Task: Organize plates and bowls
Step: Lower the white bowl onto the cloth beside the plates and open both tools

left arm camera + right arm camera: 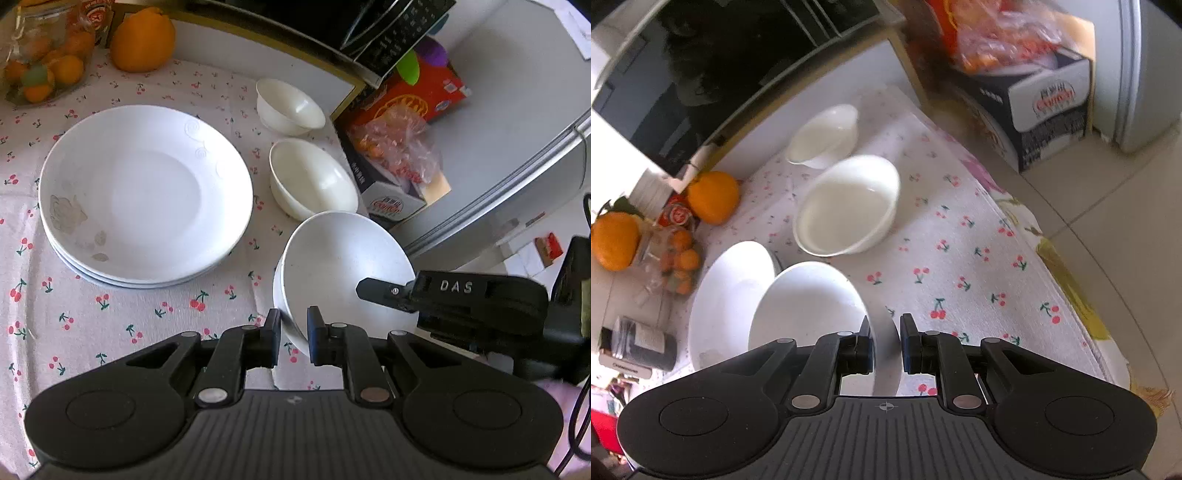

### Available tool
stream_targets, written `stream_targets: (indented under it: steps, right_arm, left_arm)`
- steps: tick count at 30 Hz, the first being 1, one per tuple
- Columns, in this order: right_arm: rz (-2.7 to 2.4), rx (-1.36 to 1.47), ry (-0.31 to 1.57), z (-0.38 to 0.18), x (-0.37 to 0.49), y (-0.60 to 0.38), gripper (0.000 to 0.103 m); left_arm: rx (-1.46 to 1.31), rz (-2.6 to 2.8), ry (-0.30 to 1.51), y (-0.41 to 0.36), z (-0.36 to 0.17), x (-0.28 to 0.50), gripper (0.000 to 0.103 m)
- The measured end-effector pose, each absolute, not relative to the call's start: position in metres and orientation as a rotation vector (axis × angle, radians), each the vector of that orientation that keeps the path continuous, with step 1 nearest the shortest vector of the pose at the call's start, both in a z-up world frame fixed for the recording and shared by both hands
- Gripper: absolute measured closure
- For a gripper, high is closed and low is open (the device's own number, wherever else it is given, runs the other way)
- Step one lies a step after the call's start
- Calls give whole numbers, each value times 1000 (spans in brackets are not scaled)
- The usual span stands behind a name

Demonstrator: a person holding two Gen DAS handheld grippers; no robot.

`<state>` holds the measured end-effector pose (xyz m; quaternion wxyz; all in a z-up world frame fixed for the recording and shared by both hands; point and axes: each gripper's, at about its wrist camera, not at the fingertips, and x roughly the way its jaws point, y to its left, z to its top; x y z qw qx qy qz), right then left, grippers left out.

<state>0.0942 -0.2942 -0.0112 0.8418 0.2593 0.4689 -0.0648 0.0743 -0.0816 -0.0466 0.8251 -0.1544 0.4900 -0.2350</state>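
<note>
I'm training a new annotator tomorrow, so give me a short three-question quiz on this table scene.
1. True or false: the plates lie in one stack.
2. How many small bowls stand on the cloth?
3. The left gripper and right gripper both clamp: A) a plate, B) the rim of the big bowl, C) an orange.
Key: 1 true; 2 two; 3 B.
</note>
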Motion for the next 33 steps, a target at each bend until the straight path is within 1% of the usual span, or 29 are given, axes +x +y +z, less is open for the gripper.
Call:
stream_targets:
  steps: [13,16,19,21,25,26,29,31,33]
  right_arm:
    - [-171,578,1077,-38,105,-299,88]
    - [-172,583,1093,-43,106,-300,86]
    - [-179,572,1097,-44,107,-300,86]
    - [-185,568,1097,-45,108,-300,86]
    - [-187,574,1102,-46,109,-301,86]
    - [-187,575,1102,-46,109,-302,85]
    - [-186,583,1102,-46,109,-302,79]
    - [-185,587,1099,-45,110,-303,79]
    - [-186,589,1093,-44,109,-303,71]
  left_arm:
    - [-309,-467,1101,-85,-64,75,90]
    - [-304,-468,1111,-86,-66,75,90]
    - [-299,-473,1107,-86,-66,74,89]
    - [-289,-474,1098,-86,-64,73,86]
    - [-272,-467,1083,-86,-62,74,83]
    - [-272,-464,1081,-86,-62,75,81]
    - [-272,-462,1076,-85,-60,76,79]
    - [-264,-463,1068,-84,-59,76,76]
    - [-254,-462,1058,-83,-56,75,68]
